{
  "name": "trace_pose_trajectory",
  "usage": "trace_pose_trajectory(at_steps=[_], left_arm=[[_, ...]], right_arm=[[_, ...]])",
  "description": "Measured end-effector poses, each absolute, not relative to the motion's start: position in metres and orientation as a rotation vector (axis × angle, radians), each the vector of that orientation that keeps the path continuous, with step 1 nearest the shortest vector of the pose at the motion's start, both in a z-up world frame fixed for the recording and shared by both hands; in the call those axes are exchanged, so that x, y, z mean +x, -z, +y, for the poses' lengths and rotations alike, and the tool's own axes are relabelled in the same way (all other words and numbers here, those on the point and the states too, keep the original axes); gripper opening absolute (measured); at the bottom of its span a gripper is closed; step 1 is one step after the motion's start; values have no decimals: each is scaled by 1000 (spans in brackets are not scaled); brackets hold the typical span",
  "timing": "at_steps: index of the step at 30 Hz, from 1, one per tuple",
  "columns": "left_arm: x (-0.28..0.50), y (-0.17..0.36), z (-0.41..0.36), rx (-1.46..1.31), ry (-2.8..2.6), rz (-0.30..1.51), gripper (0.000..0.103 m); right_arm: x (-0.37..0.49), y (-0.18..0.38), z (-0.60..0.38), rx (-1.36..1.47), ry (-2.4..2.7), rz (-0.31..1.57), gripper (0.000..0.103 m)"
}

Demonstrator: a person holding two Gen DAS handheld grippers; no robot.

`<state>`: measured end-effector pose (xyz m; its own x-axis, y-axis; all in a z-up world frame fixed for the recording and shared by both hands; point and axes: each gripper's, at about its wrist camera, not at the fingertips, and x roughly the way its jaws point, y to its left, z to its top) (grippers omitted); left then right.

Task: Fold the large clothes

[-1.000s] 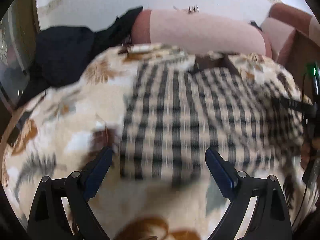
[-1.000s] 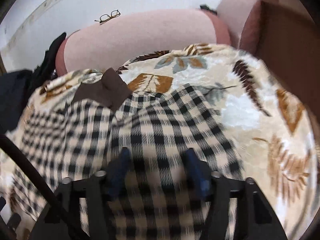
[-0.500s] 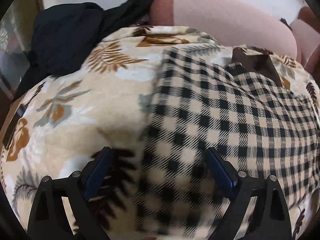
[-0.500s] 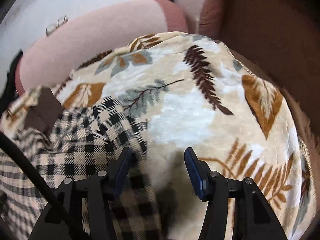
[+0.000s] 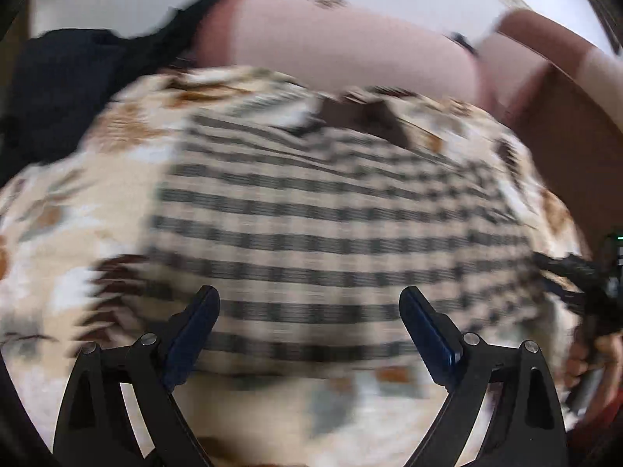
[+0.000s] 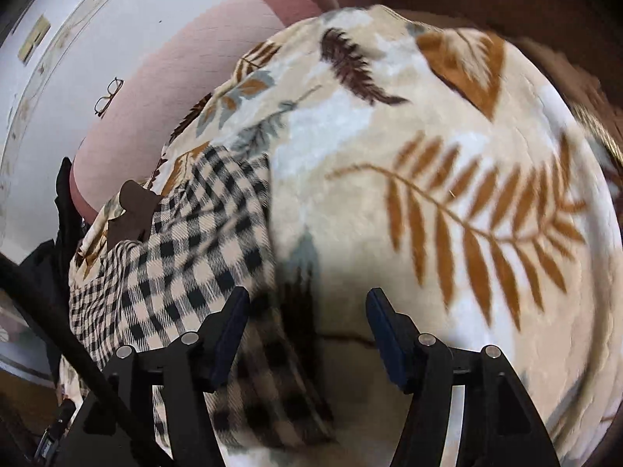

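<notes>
One leaf-print blanket (image 6: 447,155) under checked shirt (image 5: 331,233)

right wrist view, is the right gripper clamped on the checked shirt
No, the right gripper stands open, its fingers spread above the checked shirt edge and the leaf-print blanket, holding nothing.

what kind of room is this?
Likely a living room at home: a pink sofa draped with a leaf-print blanket, the checked garment spread on it, eyeglasses on the backrest.
</notes>
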<state>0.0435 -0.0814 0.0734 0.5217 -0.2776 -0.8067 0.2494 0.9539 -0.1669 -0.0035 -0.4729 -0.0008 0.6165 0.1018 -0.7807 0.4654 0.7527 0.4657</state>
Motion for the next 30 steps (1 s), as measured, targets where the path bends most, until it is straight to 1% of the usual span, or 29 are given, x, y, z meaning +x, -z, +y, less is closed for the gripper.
trace_pose_trajectory(at_steps=[2,4,5,7,9,13,16,19,24,28,29,30], left_arm=[[45,-70,-109,-44,389,1008,92],[44,-68,-134,-5,404,1005,79],[41,-68,-149,27,421,1000,76],[34,-67,-173,68,491,1001,69],[21,-68,-197,122,554,978,66],[-7,-68,-243,250,666,896,65],[-21,-58,-280,341,737,877,65],[-30,-49,-302,410,789,861,65],[-41,-35,-342,535,813,806,65],[-32,-24,-364,540,797,827,65],[-30,-21,-369,535,791,834,65],[-28,-19,-370,530,785,839,59]], right_arm=[[-9,5,-473,750,187,893,68],[-9,5,-474,744,154,880,70],[-7,5,-474,731,136,876,70],[4,8,-478,721,92,879,70],[25,11,-484,716,23,903,70],[67,18,-500,751,-130,937,70],[94,26,-512,832,-244,929,73],[116,32,-519,870,-346,930,73],[137,37,-512,840,-450,954,72],[144,37,-501,777,-492,968,72],[143,37,-499,773,-489,969,72],[144,37,-497,765,-481,968,72]])
